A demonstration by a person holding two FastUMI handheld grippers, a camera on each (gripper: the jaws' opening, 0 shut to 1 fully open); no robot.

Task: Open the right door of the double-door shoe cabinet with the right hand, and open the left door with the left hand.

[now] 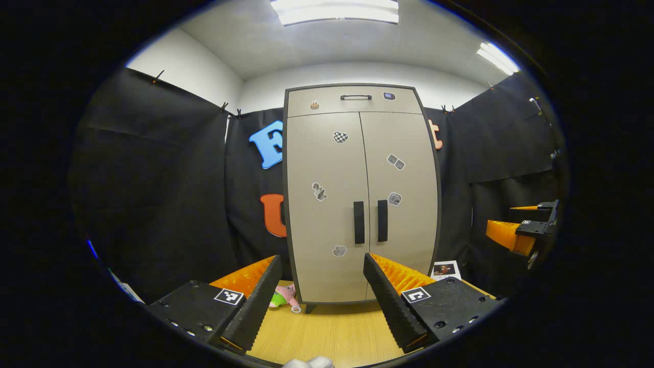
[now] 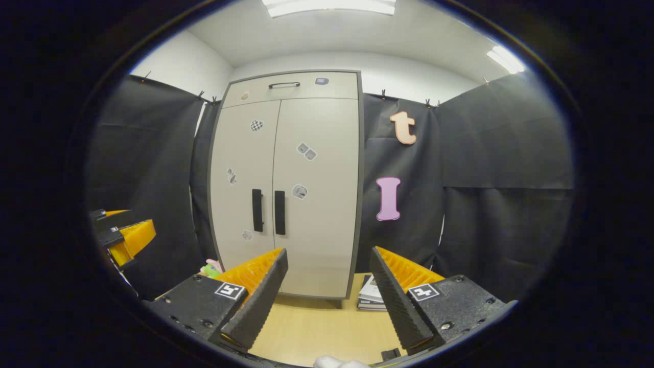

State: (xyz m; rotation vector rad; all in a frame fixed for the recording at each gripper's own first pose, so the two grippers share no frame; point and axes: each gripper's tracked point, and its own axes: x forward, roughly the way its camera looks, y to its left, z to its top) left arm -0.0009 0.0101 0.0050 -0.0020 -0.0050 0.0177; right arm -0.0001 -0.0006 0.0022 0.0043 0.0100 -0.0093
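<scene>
Approach stage, both doors shut. Shoe cabinet (image 2: 286, 184) well ahead of the right hand-held gripper (image 2: 327, 296), left hand-held gripper (image 1: 317, 296); both released, grasping nothing. Next, probably: advance right onto the right door handle (image 2: 279, 212), clench, pull.

Floor (image 1: 332, 332): light wood-grain boards. Standing on it: shoe cabinet (image 1: 360, 199) on short dark feet. Lying on it: pink and green soft toy (image 1: 285, 297) beside the cabinet's left corner; stack of magazines (image 2: 372, 296) by its right corner.
</scene>
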